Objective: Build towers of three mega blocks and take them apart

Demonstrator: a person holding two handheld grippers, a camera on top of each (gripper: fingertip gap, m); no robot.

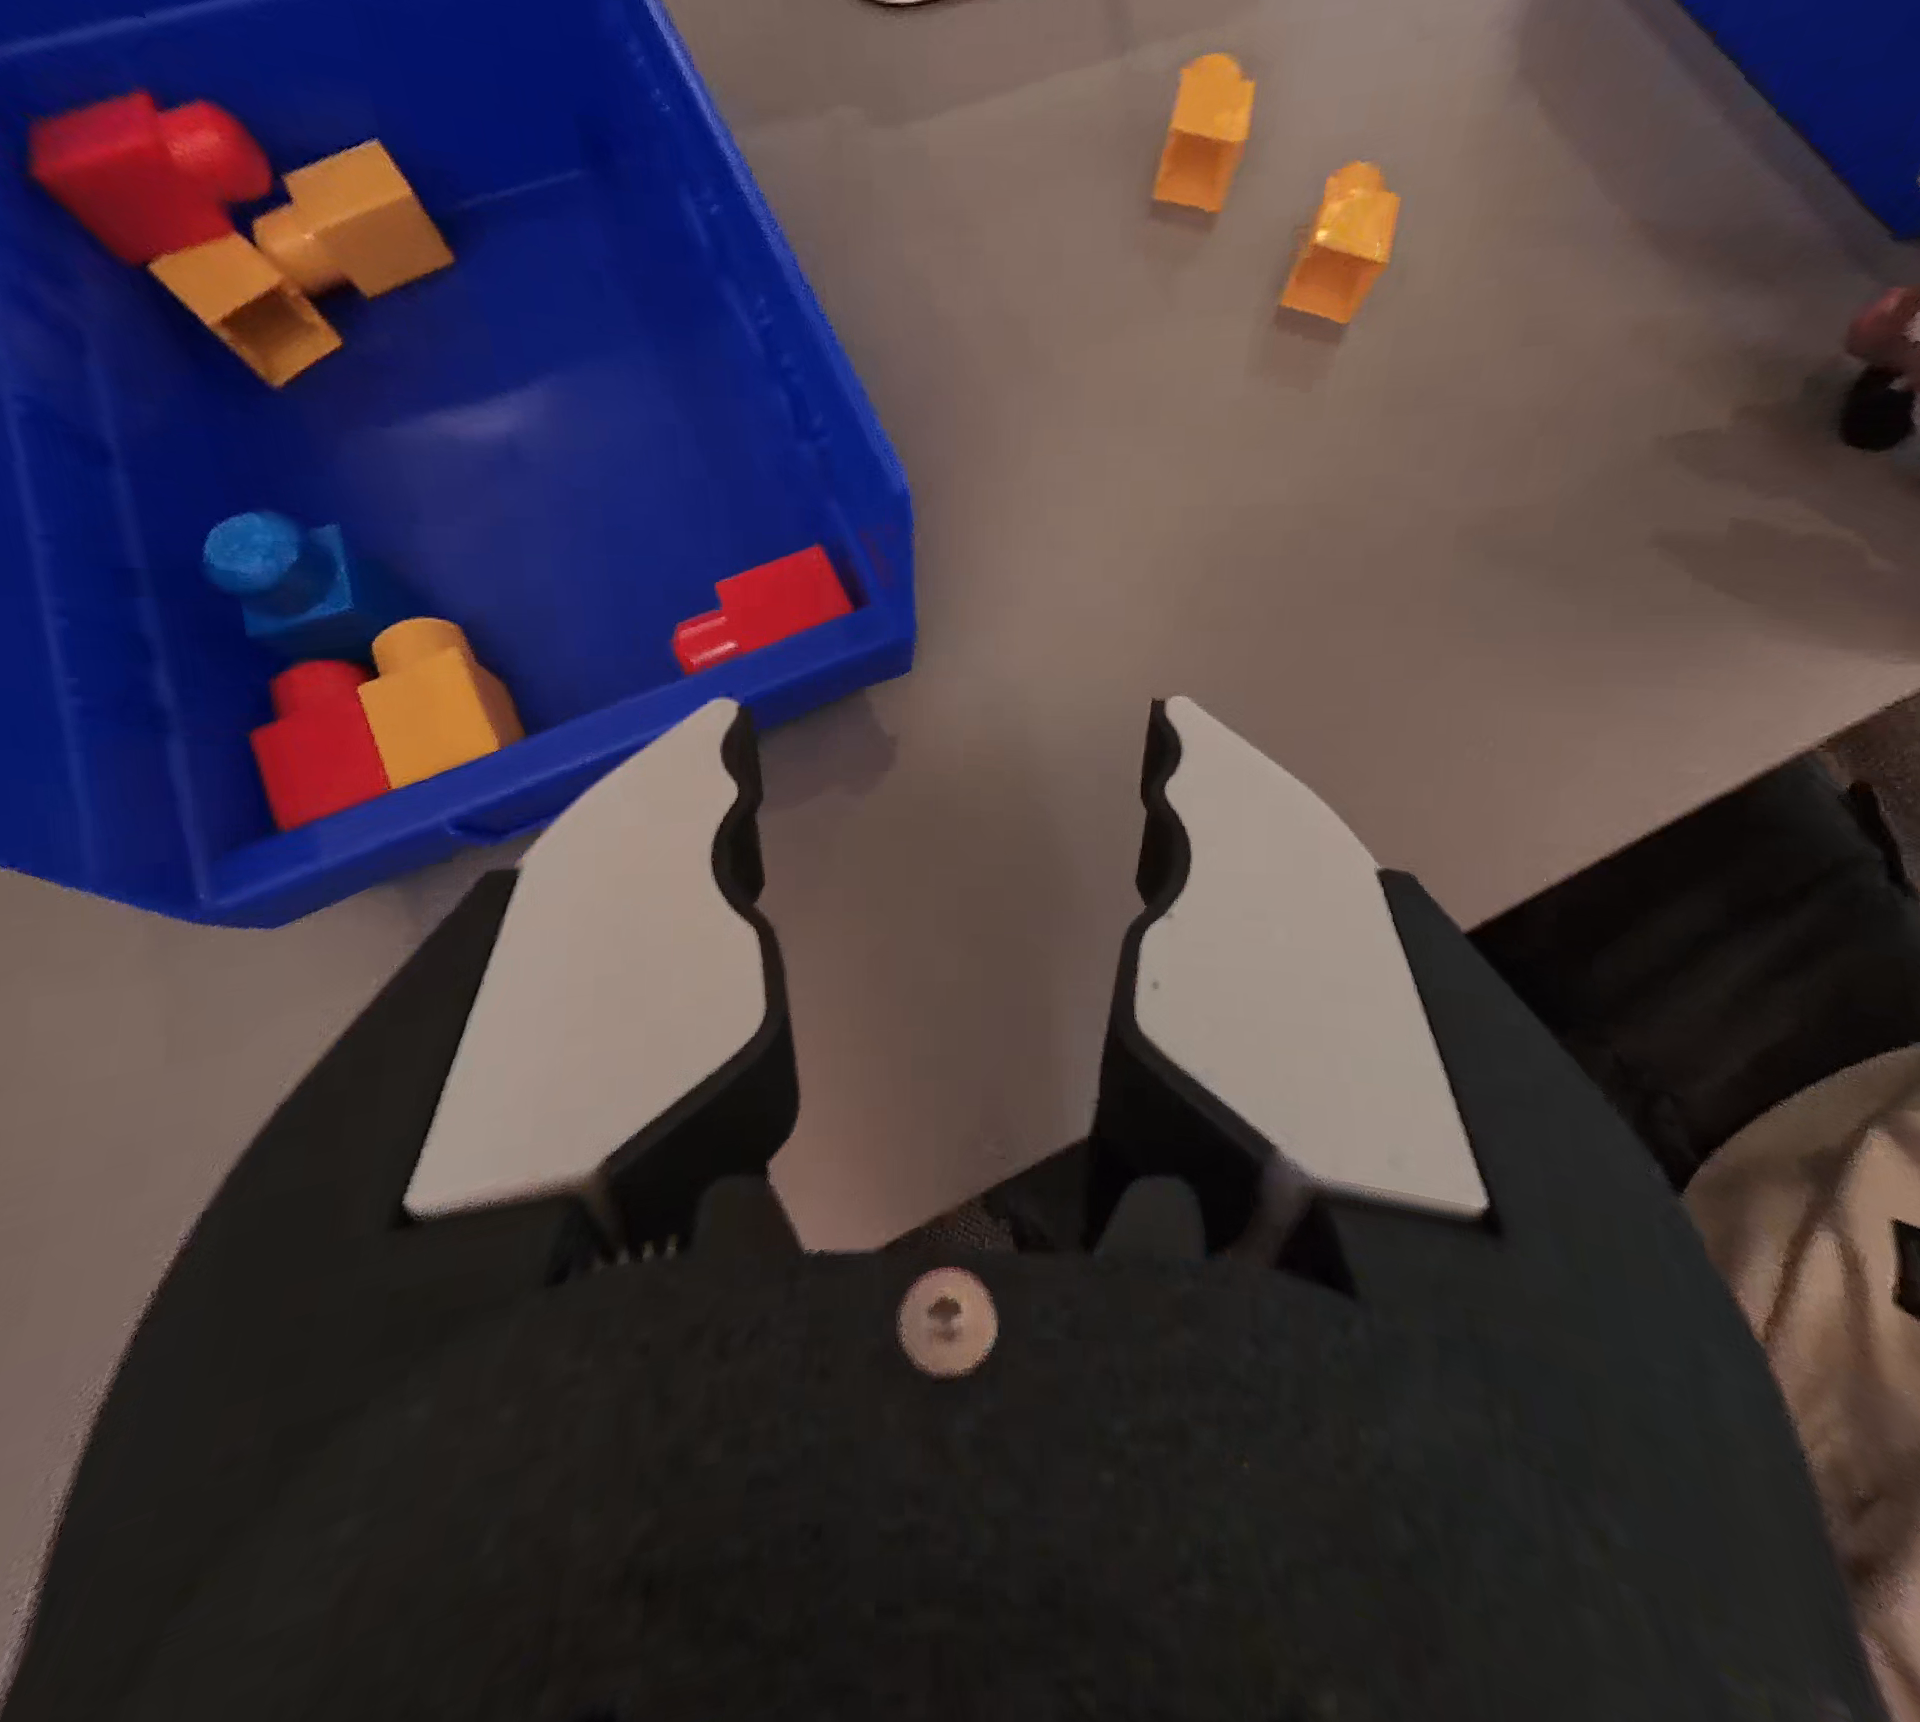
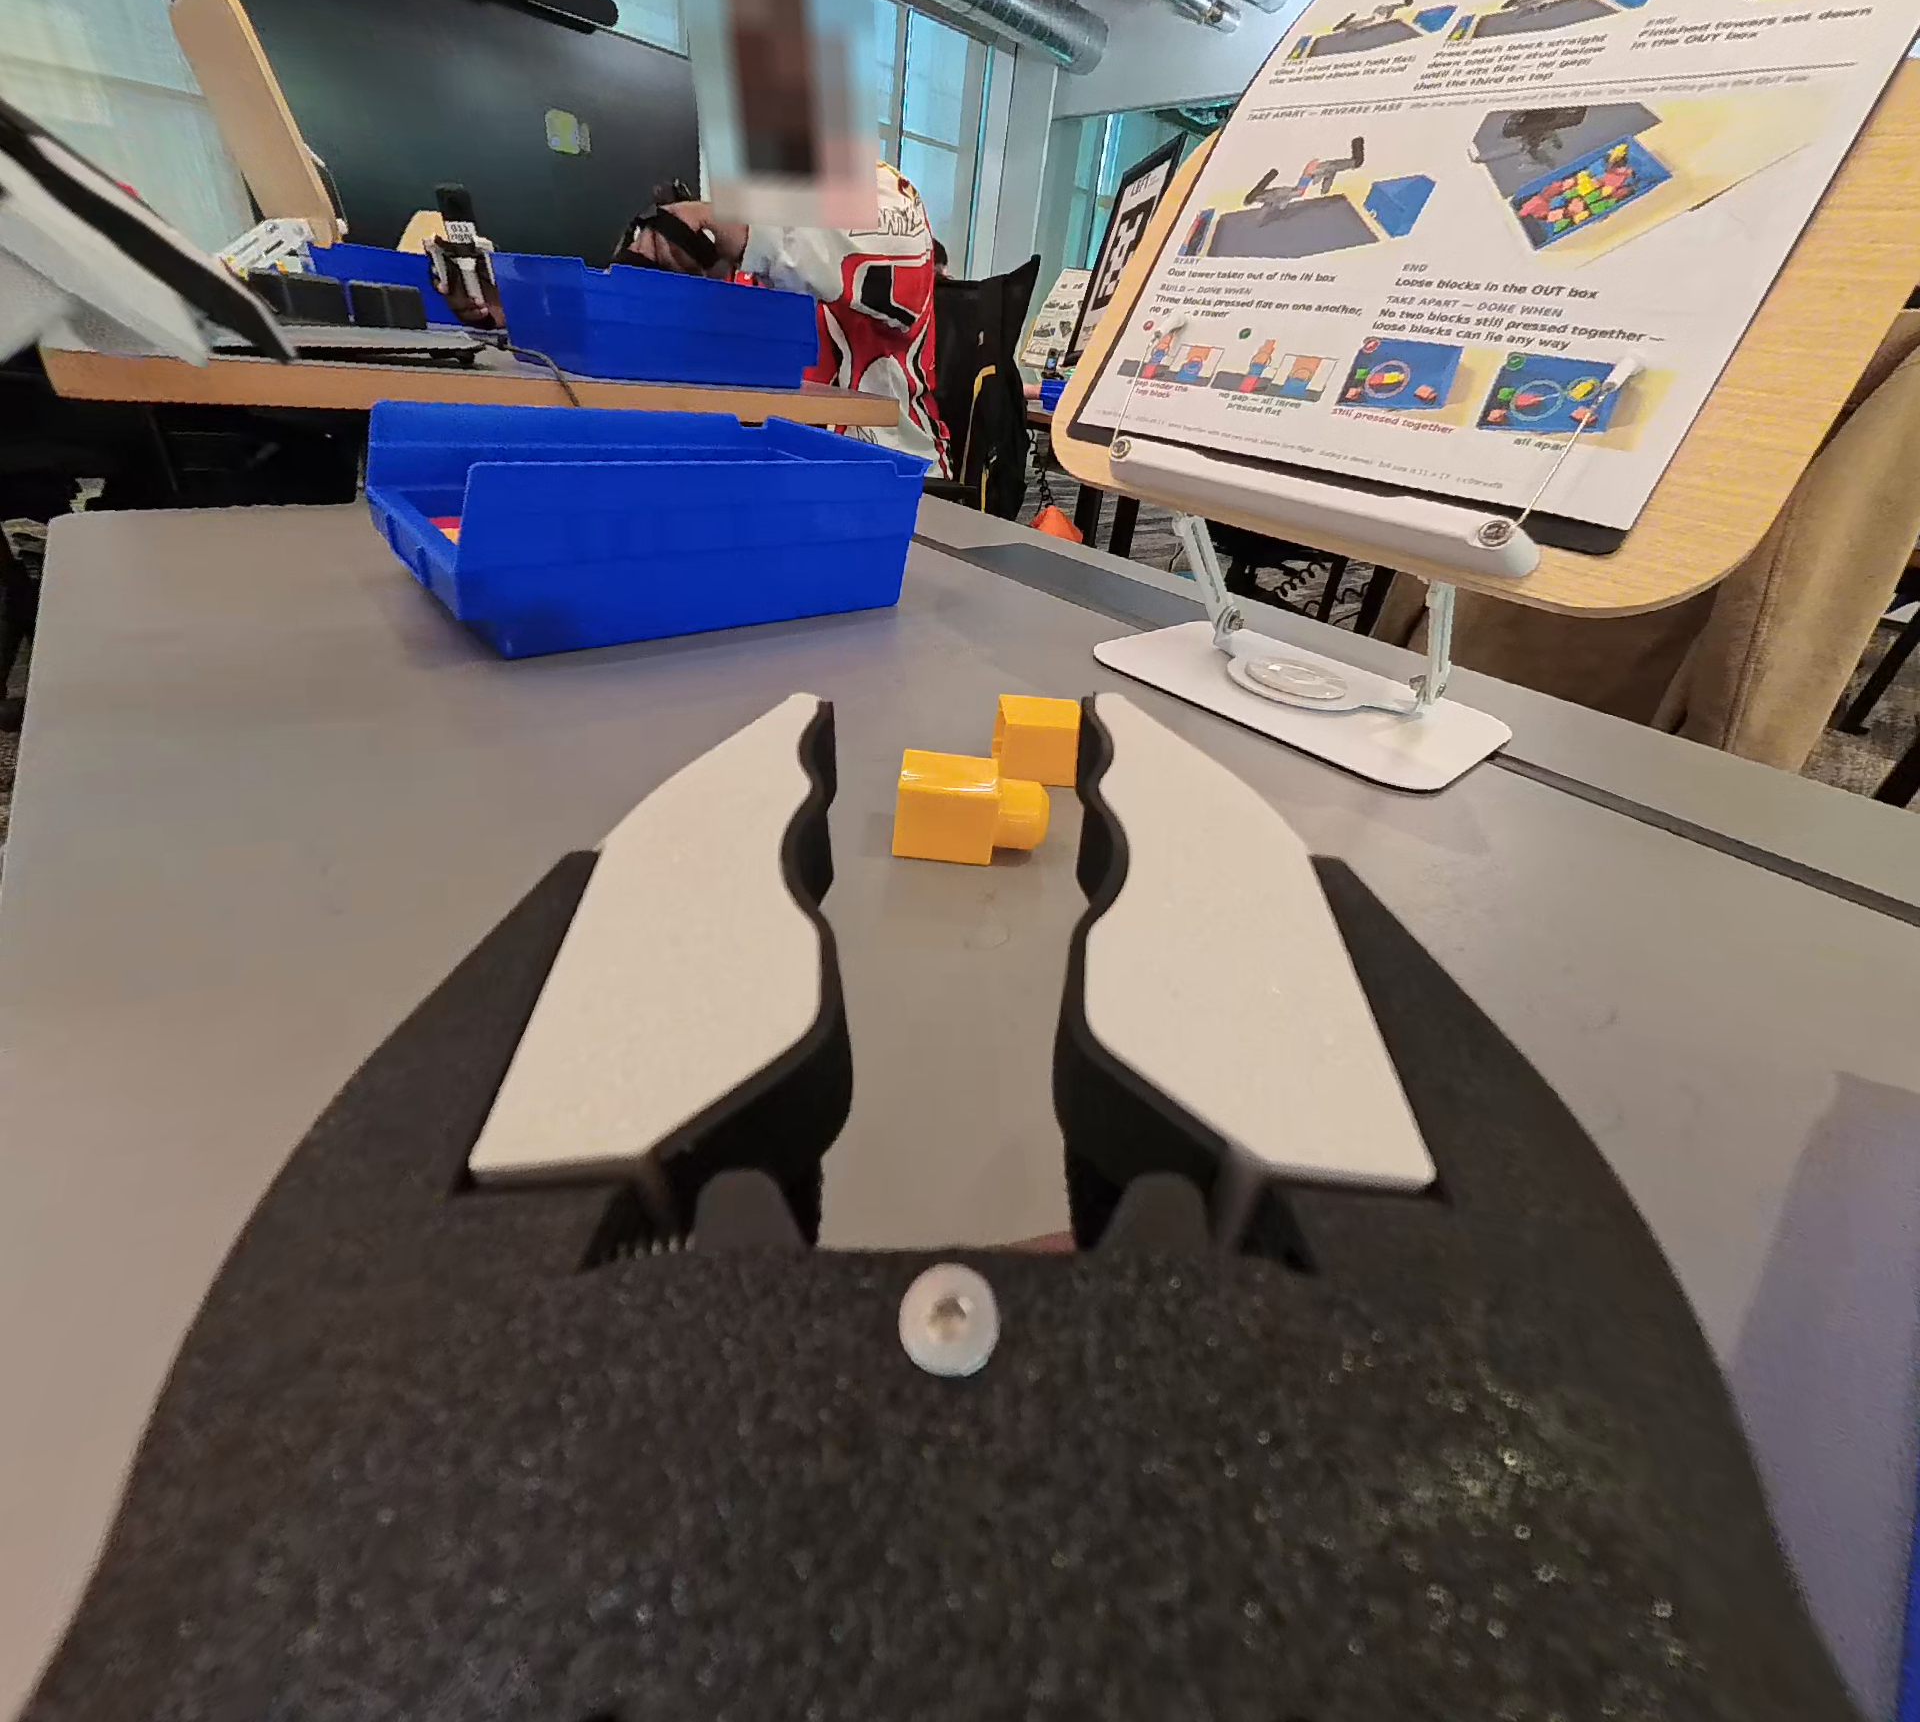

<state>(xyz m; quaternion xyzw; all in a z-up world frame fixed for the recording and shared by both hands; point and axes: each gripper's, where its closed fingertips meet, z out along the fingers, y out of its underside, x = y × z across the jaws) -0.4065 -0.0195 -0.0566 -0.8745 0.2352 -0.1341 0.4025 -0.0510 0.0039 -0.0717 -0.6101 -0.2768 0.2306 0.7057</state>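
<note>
Right claw [image 2: 954,727]: jaws standing apart, gripping nothing, hovering low over the grey desk [image 2: 312,789]. Two yellow blocks lying on their sides just ahead; nearer block [image 2: 956,805] sitting between the fingertip lines, stud pointing right; farther block [image 2: 1039,737] lying beside the right fingertip. Left claw [image 1: 951,737]: spread wide, empty, hanging beside the blue bin [image 1: 810,384] of loose blocks, well apart from the yellow pair. Right claw judged nearer.

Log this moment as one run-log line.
left gripper: open, empty, beside blue bin | right gripper: open, empty | two yellow blocks loose on table, lying on sides | no tower
</note>
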